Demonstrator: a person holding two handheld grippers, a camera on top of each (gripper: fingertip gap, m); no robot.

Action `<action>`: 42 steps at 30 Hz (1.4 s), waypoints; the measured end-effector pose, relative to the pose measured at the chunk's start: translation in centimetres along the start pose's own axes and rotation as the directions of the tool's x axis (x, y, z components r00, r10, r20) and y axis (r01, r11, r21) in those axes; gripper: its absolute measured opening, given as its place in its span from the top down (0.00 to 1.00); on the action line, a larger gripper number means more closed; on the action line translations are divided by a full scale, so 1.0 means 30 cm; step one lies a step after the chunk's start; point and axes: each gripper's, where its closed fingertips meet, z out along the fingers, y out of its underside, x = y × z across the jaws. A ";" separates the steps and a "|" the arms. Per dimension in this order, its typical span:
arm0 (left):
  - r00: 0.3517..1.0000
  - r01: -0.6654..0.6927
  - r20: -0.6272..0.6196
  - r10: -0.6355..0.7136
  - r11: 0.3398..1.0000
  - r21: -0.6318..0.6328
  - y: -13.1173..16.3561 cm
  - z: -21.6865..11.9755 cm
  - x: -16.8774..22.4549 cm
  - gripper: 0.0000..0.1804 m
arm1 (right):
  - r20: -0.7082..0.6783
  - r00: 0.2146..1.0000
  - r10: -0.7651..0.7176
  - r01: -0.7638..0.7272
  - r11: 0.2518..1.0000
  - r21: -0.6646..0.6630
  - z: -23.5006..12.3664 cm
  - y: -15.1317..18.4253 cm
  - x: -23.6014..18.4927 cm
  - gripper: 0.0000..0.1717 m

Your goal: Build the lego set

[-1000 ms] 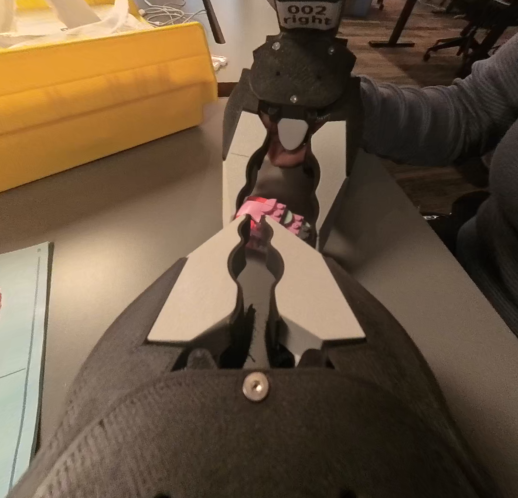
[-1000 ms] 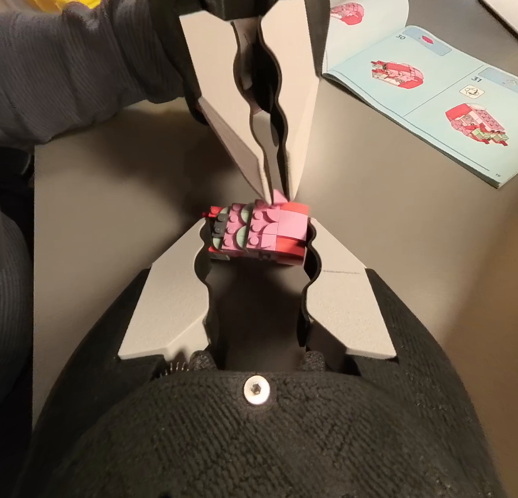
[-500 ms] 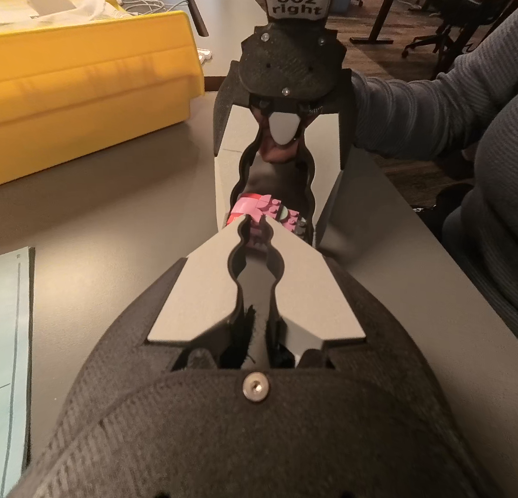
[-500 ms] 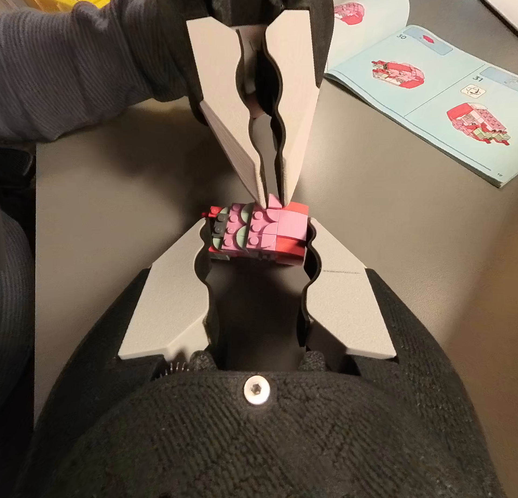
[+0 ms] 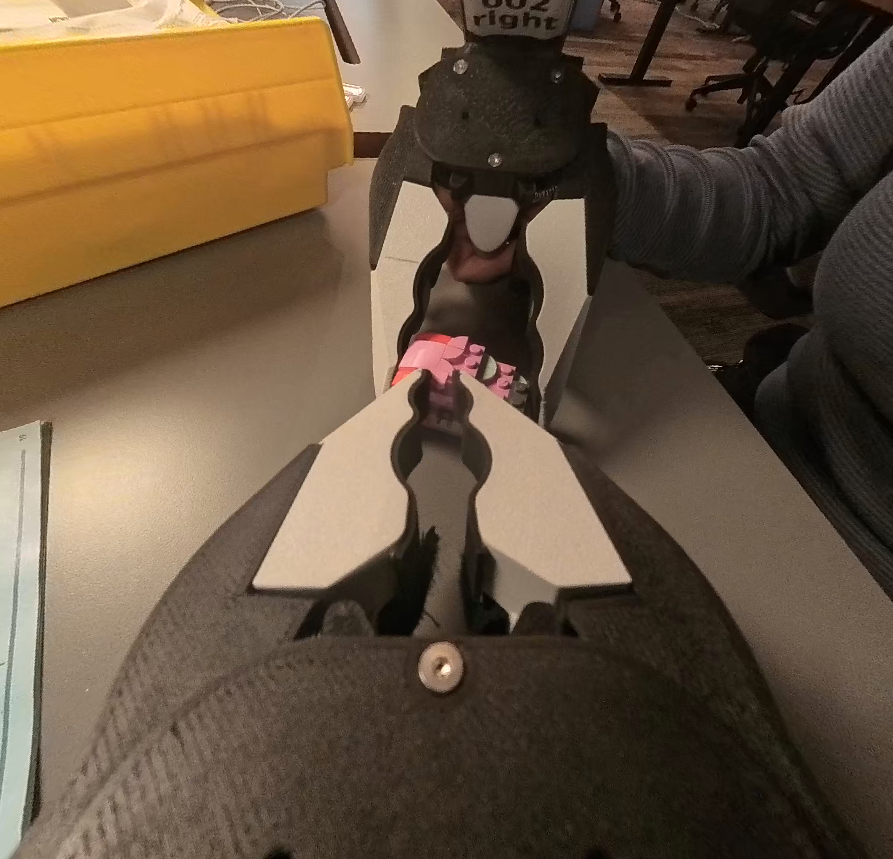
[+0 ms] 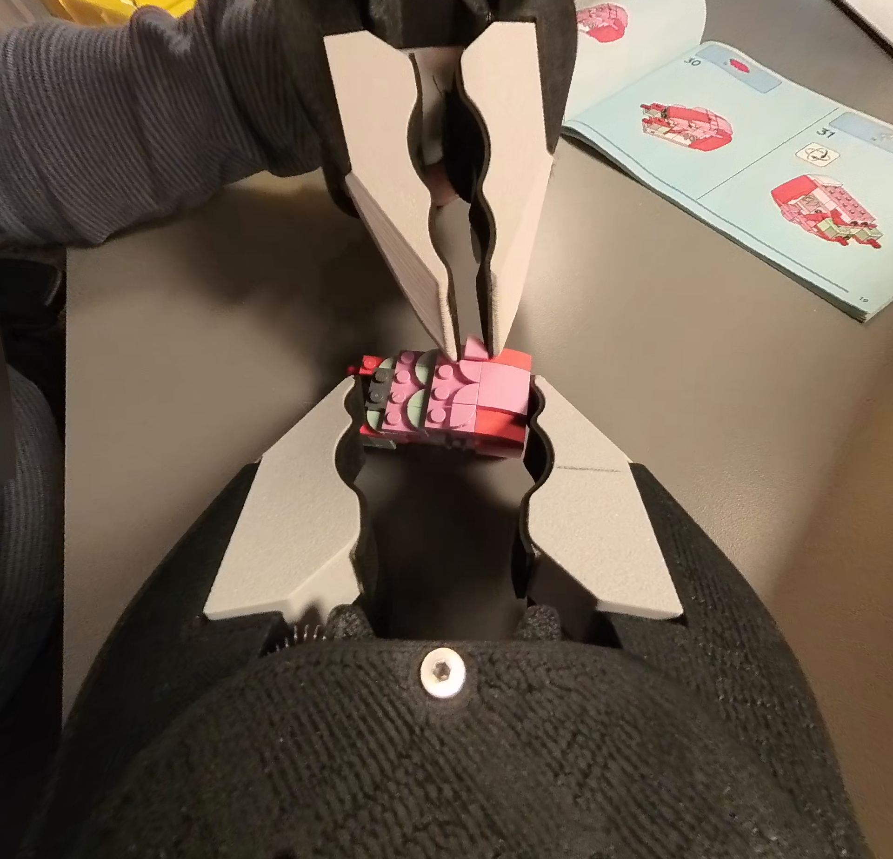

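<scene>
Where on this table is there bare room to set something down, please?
Bare grey table lies between the yellow bin and the instruction booklet, left of both grippers. The middle is crowded: the right gripper clamps the brick model and the left gripper pinches a small pink piece on it.
</scene>
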 end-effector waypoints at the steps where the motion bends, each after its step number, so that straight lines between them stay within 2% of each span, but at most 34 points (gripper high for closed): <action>1: 1.000 0.005 0.001 -0.005 1.000 0.000 0.000 0.000 0.000 0.95 | 0.000 1.000 0.000 0.000 1.000 0.000 0.000 0.000 0.000 0.62; 5: 1.000 0.012 0.006 -0.012 1.000 0.001 0.000 0.000 -0.001 0.95 | 0.002 1.000 0.002 -0.002 1.000 0.000 0.000 0.000 0.000 0.62; 7: 0.999 0.008 -0.039 -0.008 1.000 0.002 -0.001 0.000 0.021 0.88 | 0.003 1.000 0.004 -0.004 1.000 0.001 0.000 -0.001 0.000 0.62; 9: 0.999 0.022 -0.045 -0.022 1.000 0.003 -0.003 0.004 0.023 0.87 | 0.005 1.000 0.007 -0.007 1.000 0.002 0.000 -0.001 0.000 0.62; 17: 1.000 0.021 0.002 -0.021 0.999 0.026 -0.013 -0.027 0.014 0.83 | 0.007 1.000 0.011 -0.011 1.000 0.003 0.000 -0.002 0.001 0.62; 24: 0.986 0.045 0.155 -0.062 0.993 0.112 -0.008 -0.113 -0.009 0.75 | 0.022 0.999 0.026 -0.026 1.000 0.006 -0.002 -0.002 0.000 0.62; 30: 0.945 0.031 0.319 -0.077 0.989 0.147 0.052 -0.226 0.009 0.68 | 0.029 0.999 -0.040 0.041 0.999 -0.013 0.013 -0.005 -0.011 0.62; 35: 0.900 -0.011 0.426 -0.092 0.973 0.232 0.047 -0.347 0.011 0.69 | 0.155 0.985 -0.073 0.079 0.996 -0.035 0.100 -0.057 -0.055 0.62; 42: 0.795 -0.049 0.582 -0.172 0.938 0.344 0.011 -0.456 -0.065 0.70 | 0.330 0.929 -0.165 0.194 0.979 -0.056 0.240 -0.137 -0.105 0.61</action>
